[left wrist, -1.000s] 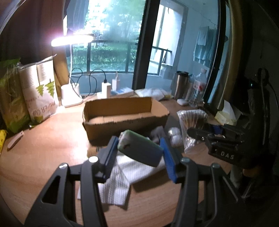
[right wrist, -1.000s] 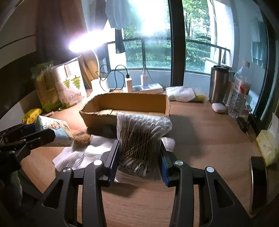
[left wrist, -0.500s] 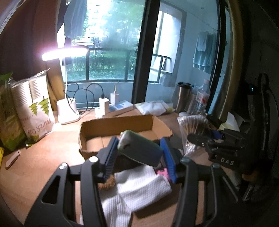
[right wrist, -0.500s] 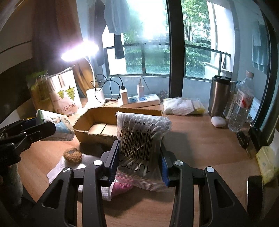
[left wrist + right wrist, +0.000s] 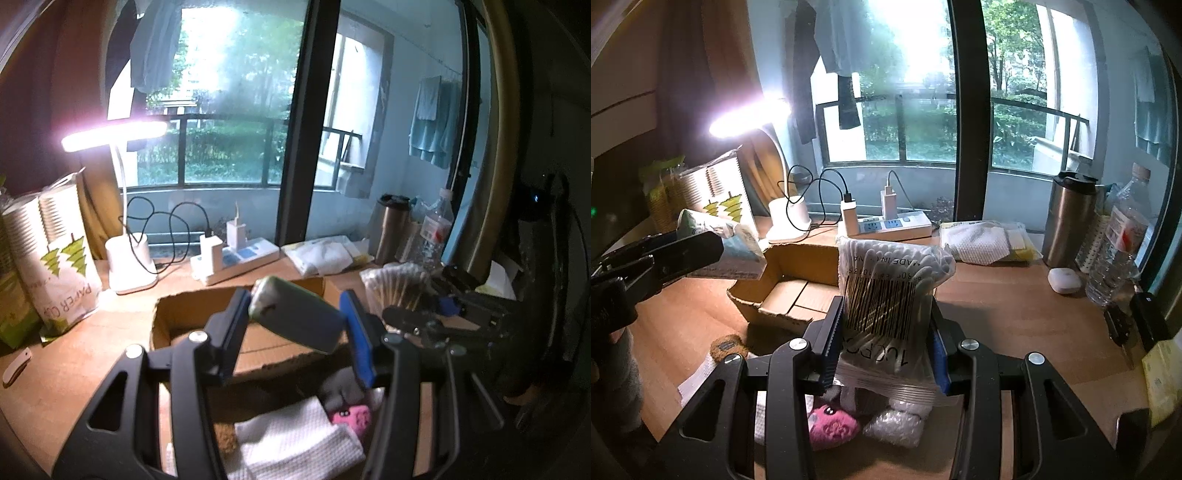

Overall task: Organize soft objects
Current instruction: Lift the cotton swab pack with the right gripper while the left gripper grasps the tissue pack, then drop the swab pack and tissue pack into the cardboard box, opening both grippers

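- Nearest the left wrist camera, the left gripper (image 5: 295,325) is pinching a soft tissue pack (image 5: 295,317), its jaws pressing on both ends; the pack is hanging tilted in the air above the near wall of the cardboard box (image 5: 258,347).
- Nearest the right wrist camera, the right gripper (image 5: 886,339) is clamping a bag of cotton swabs (image 5: 886,295), barcode facing the lens, jaws squeezing its lower half while the top is standing up above them.
- Below both grippers, a white waffle cloth (image 5: 295,450) is lying on the counter (image 5: 1015,317), with a pink plush toy (image 5: 831,424) resting against it and a clear bubbly packet (image 5: 894,424) just beside the toy.
- A brown scrubby pad (image 5: 726,347) is sitting at the cloth's far corner, near the box; what it is made of is hard to tell at this blur.
- The box is sitting open on the counter behind the cloth, its floor showing only bare flaps.
- Beyond the box, a power strip (image 5: 886,225) with chargers is lying by a lit desk lamp (image 5: 129,266).
- To the left, a paper cup sleeve (image 5: 62,266) is standing upright.
- To the right, a steel tumbler (image 5: 1067,221) and a water bottle (image 5: 1115,243) are standing near the window.
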The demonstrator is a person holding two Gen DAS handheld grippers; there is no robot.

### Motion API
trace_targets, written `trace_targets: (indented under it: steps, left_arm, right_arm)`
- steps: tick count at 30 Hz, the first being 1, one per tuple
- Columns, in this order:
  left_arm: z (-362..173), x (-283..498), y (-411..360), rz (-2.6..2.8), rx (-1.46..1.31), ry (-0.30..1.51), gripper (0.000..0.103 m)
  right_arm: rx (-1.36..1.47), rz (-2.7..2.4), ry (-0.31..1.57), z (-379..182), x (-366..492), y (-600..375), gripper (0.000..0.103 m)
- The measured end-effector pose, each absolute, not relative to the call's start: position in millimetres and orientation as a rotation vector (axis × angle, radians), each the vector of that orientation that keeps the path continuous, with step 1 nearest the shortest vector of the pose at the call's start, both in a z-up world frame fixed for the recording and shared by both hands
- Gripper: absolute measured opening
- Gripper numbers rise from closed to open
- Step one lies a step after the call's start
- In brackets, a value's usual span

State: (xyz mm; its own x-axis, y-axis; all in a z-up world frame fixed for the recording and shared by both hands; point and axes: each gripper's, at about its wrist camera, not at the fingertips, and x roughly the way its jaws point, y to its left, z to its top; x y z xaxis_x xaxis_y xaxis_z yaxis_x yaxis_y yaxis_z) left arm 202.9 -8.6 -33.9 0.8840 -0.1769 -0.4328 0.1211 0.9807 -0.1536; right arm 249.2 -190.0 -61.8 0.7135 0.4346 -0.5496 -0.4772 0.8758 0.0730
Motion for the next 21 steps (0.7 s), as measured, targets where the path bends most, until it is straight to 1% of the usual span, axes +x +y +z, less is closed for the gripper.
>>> trace_targets:
  steps: [10,21]
  left_arm:
    - [-42,234,-20,-0.156,-0.132,0.459,0.051]
    - [-71,275,-27,-0.174,-0.161,0.525,0.051]
  right_arm:
    - [-0.065,0.527,0.586,-65,276,-188,0.043]
    - [-0.042,0.545,0.613,-79,303,-186,0.043]
